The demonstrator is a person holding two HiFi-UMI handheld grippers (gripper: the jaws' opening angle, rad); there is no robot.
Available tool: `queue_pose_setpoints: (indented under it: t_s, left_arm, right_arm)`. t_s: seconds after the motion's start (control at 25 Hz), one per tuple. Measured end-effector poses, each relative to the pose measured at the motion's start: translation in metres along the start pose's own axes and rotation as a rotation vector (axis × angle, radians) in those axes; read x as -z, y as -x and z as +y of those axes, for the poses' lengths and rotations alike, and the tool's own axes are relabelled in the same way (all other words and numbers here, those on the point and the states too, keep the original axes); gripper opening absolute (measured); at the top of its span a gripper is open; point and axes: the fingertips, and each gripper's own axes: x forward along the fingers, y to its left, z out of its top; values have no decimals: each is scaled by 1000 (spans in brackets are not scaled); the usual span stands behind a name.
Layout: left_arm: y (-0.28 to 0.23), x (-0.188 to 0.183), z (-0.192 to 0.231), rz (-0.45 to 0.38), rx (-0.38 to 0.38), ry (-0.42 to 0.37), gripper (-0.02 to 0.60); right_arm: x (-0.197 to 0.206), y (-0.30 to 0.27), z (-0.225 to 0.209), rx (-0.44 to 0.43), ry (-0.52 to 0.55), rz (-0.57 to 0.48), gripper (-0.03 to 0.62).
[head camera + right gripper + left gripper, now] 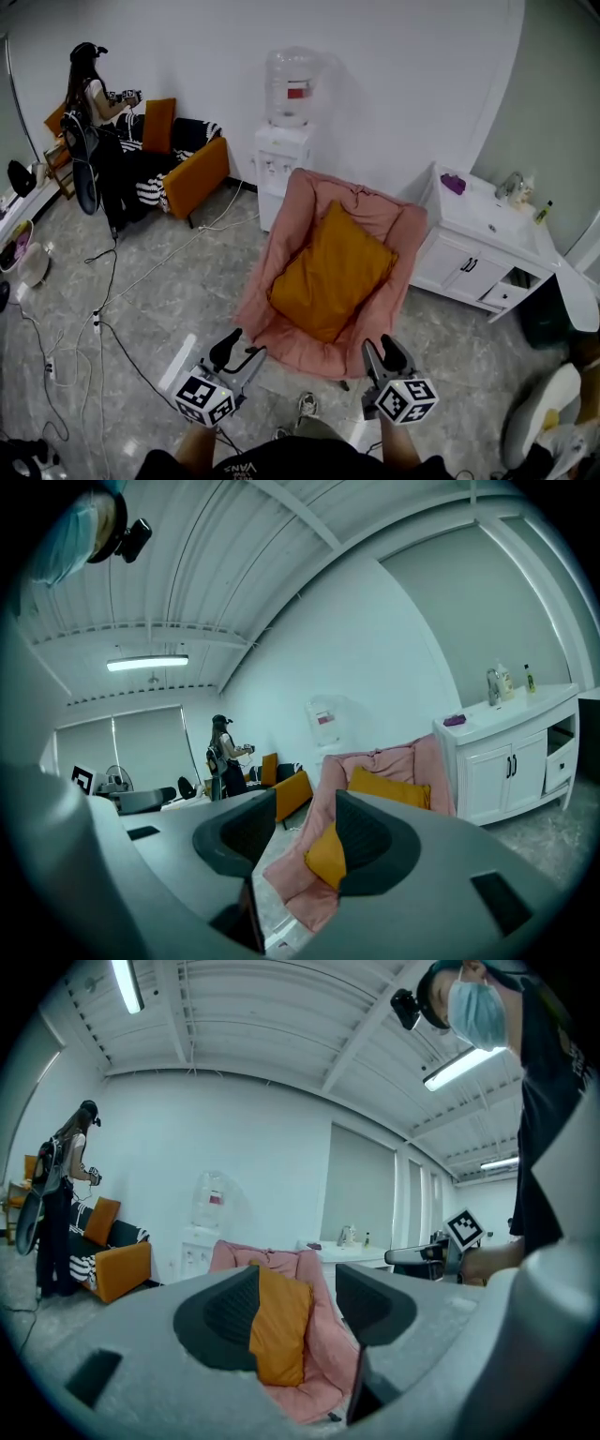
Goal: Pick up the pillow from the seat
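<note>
Step in hand: the approach. No contact yet.

- Pillow (330, 272) lies in the middle of the head view, flat in the hollow of the pink chair (281, 330), one corner up toward the backrest and one down toward the front lip.
- Left gripper (241, 352), lower left of centre: claw open, nothing between the pads. Its own view looks through the gap at the pillow's near edge, well apart from it.
- Right gripper (387, 354), lower right of centre: claw also open and empty. A pillow corner and the chair's front lip show beyond the gap.
- Both sit just short of the chair's front edge, one to each side.

Next move, as I judge it: carry both claws forward over the lip to opposite edges or corners of the pillow, close on the fabric, then lift. A two-sided pinch looks the safer way to stop it folding or sliding.

Materials and shapes:
- Pillow: mustard-orange cloth, square, plump, soft; likely to dent under the pads.
- Chair: pink padded fabric, rumpled, bowl-shaped with raised sides.
- Floor (169, 309): glossy grey tile, cables trailing at left.
- White cabinet (473, 267) at right; water dispenser (284, 155) behind the chair.
</note>
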Motion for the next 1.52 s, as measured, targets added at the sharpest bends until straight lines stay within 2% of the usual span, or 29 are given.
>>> queue_pose_setpoints:
  t_s: [0.2,0.4,0.6,0.8,1.0,1.32,1.52]
  left_arm:
    - [-31,-16,23,-14,-16,-21,249]
    - [-79,-29,40,-23,-2,-34,249]
    - [-129,-39,49,-26,21,-40,249]
    - [-162,-33,58,-12,60,-14,249]
    - [-181,-32,95,11,112,19,249]
    - [-212,-54,156,53,308,-24,249]
    - [-222,-50,190,80,386,-17,249]
  right_arm:
    - [-15,-31,-17,-7,-6,-12,186]
    - [-39,-57,-55,29,-8,-38,186]
    - [-55,-82,-85,44,-16,-44,183]
    - [-60,-102,-105,82,-19,-36,183]
    - [-62,-124,-102,142,-34,-44,183]
    - [-58,-157,-65,308,-99,-96,182]
    - [-44,-170,-39,381,-123,-120,181]
